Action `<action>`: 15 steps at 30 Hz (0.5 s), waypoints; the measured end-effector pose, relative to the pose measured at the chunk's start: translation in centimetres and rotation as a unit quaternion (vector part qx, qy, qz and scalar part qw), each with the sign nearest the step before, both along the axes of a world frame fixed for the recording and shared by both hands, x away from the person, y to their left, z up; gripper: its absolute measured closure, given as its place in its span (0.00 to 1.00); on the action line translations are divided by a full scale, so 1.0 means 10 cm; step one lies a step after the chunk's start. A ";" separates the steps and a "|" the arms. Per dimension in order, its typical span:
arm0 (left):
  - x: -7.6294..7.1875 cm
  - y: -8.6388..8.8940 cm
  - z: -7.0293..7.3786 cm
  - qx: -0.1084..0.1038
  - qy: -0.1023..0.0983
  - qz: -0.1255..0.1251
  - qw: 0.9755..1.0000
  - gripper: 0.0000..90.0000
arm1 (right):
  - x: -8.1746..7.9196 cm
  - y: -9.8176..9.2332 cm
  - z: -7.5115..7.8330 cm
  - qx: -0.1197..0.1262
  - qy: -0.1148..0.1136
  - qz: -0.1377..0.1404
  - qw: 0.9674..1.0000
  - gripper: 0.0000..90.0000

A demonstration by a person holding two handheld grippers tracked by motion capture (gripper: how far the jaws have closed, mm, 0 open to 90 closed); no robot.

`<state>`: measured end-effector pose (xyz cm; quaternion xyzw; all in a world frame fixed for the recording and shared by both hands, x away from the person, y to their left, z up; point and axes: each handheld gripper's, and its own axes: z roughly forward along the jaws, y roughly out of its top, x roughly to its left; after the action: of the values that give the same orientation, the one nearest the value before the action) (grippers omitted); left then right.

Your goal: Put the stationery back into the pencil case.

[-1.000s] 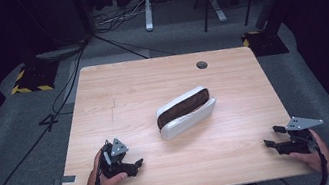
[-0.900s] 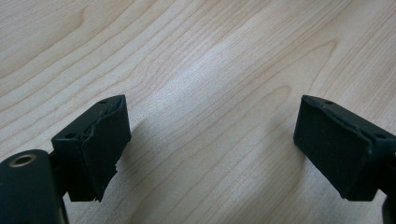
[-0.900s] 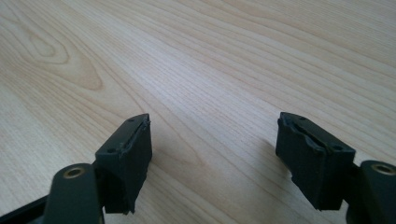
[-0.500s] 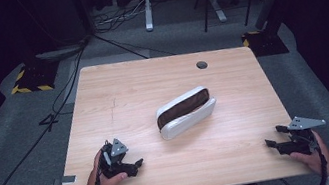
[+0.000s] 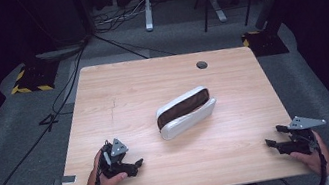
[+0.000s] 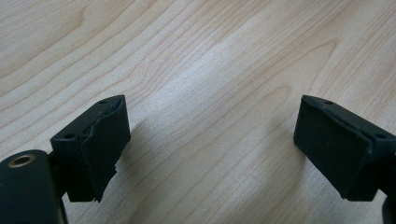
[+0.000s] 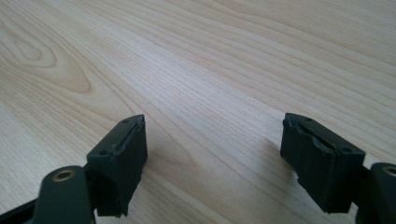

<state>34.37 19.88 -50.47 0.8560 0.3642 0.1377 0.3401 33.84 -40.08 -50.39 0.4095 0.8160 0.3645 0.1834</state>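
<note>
A white case (image 5: 186,112) with a dark brown inside lies near the middle of the wooden tabletop (image 5: 150,82). It rests on its long side, with the open dark face turned up and away from the person, and its length runs at a slant. Nothing touches it.

The left gripper (image 5: 132,167) is well apart from the case, toward the near left corner of the tabletop, and a hand (image 5: 103,176) holds it from below. Its grey three-cornered plate is on top. In the left gripper view the two black fingers (image 6: 95,144) are spread wide, with only bare wood grain between them; they are released and hold nothing.

The right gripper (image 5: 272,139) is also well apart from the case, toward the near right corner, at the edge of the tabletop, and the other hand (image 5: 317,155) holds it. In the right gripper view its fingers (image 7: 119,161) are wide apart too, with only the tabletop between them, so they are released and empty.

Beyond the case, near the far edge of the tabletop, there is a small dark round hole (image 5: 202,65). Black cables (image 5: 59,97) lie on the grey floor to the left of the tabletop.
</note>
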 end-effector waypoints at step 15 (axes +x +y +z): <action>0.02 -0.02 0.00 -0.001 0.003 0.003 1.000 0.11 | 0.00 0.00 0.00 0.000 0.000 0.000 1.000 0.26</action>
<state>34.55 19.70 -50.50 0.8549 0.3677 0.1360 0.3397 33.84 -40.09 -50.39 0.4100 0.8157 0.3647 0.1834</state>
